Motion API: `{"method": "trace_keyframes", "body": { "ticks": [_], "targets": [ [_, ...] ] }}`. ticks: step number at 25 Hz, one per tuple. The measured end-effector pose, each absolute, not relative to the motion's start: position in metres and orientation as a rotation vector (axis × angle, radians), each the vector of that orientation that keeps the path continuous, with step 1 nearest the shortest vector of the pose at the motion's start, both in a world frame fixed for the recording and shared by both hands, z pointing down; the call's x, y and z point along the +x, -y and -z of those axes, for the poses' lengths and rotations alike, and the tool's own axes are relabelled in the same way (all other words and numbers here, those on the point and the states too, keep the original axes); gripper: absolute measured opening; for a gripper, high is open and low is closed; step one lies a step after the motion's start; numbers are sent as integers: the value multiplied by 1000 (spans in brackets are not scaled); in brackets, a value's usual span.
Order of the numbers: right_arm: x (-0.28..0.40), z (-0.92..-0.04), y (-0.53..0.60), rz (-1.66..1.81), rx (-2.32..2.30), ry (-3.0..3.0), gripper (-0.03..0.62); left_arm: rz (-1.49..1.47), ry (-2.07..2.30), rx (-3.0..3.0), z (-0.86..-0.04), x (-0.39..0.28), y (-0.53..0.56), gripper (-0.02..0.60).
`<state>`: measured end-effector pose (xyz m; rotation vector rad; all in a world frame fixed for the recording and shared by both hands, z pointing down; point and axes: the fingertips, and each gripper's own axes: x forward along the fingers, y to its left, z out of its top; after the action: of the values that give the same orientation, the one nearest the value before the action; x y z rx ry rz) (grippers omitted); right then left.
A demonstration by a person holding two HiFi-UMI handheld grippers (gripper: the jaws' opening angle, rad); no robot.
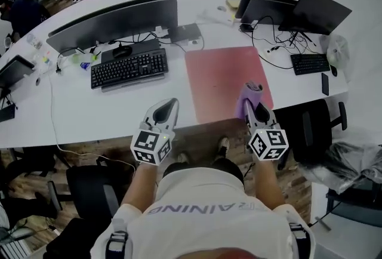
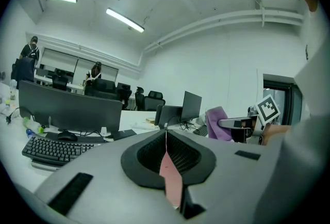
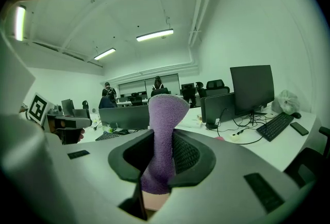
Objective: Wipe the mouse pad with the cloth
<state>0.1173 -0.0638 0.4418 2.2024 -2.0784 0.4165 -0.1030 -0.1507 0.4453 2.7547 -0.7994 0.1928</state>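
- Head view shows little of either hand: the marker cube [image 1: 151, 147] on the left gripper [image 1: 169, 104] and the one on the right gripper [image 1: 255, 107] cover them, and only the bare forearms show behind.
- Near right corner of the pink mouse pad [image 1: 222, 76] is covered by the purple cloth [image 1: 250, 91] and the right gripper's jaws. Whether the cloth touches the pad cannot be told.
- Left gripper view catches the pad only as a thin pink wedge [image 2: 170, 176] low between that gripper's own jaws.
- Lower end of the cloth [image 3: 164, 135] is lost inside the right gripper [image 3: 161, 141]; its upper end stands up, rounded, above the jaws.
- Both forearms reach forward from the torso, with the grippers pointing away over the near edge of the white desk [image 1: 77, 114].
- Left gripper [image 2: 166, 138] has its jaws pressed together at the tips with nothing between them. It hangs over the desk edge, left of the pad and nearer the person than the black keyboard [image 1: 128, 68].
- Right gripper's jaws are clamped on the cloth, above the pad's near right corner.
- Mouse pad lies flat on the desk between the keyboard and a second, smaller keyboard [image 1: 310, 63], in front of a wide monitor [image 1: 113, 22].
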Motion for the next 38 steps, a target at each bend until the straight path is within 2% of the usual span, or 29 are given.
{"method": "trace_keyframes", "body": {
  "ticks": [15, 21, 27, 38],
  "targets": [
    [256, -461, 165, -479, 1970, 2296, 103, -216, 1097, 2670, -440, 25, 210, 32],
    [276, -489, 200, -541, 1800, 2362, 103, -240, 1252, 2578, -453, 39, 222, 32],
    [240, -517, 233, -654, 1650, 2387, 103, -266, 1286, 2513, -468, 24, 236, 32],
    [102, -590, 315, -865, 1442, 2359, 103, -317, 1240, 2466, -505, -43, 284, 32]
  ]
}}
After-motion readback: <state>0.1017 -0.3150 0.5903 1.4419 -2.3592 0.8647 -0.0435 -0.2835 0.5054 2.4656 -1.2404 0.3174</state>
